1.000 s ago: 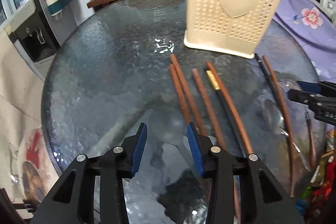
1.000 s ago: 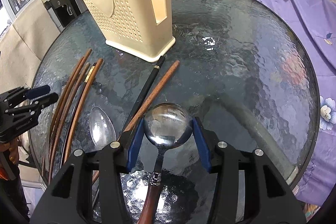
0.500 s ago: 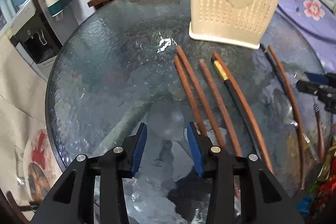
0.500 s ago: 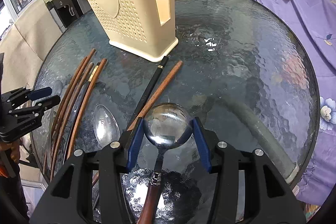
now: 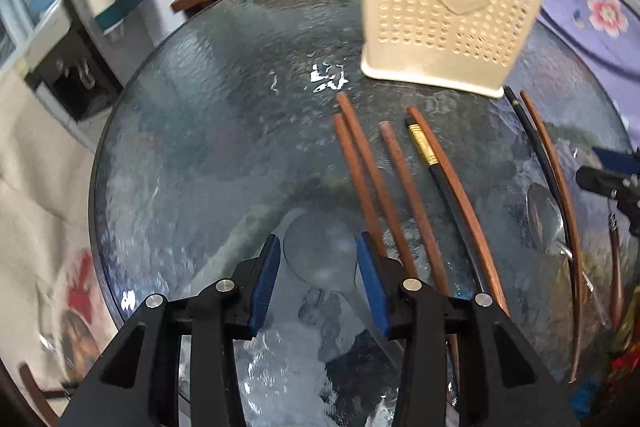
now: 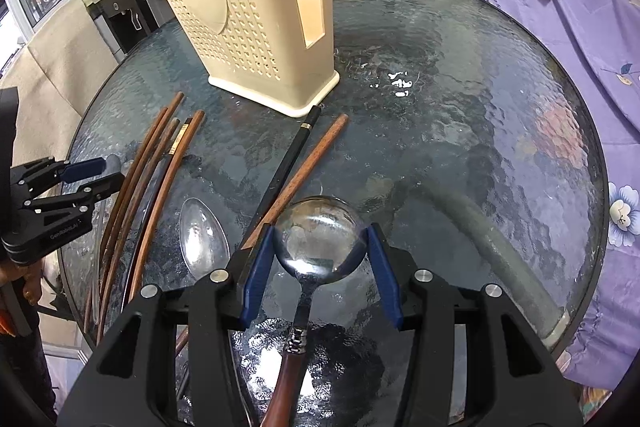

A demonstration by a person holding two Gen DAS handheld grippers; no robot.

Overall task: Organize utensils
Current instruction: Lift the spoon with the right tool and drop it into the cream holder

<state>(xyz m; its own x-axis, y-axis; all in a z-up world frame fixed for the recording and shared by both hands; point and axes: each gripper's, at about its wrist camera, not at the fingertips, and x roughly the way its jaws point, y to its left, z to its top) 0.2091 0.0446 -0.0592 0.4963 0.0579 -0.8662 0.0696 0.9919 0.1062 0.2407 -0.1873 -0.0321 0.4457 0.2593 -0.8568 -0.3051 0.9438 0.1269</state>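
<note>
In the left wrist view, the left gripper is seen above the round glass table, its blue-padded jaws partly apart with nothing between them; only a faint round shape under the glass shows in the gap. Just to its right, four brown wooden chopsticks are laid side by side with a black chopstick with a gold band among them, their far ends pointing toward the cream utensil holder, which stands upright at the far side. Further right, another black and brown pair and a metal spoon are seen, with the right gripper's tip at the frame edge. In the right wrist view, the right gripper is closed on the round bowl of a wooden-handled spoon, the pads pressed against the bowl's sides and the handle running back between the fingers. A second metal spoon lies flat on the glass just to the left, beside the black and brown pair. The holder is seen beyond them, and the left gripper over the bundle of chopsticks at the left edge.
</note>
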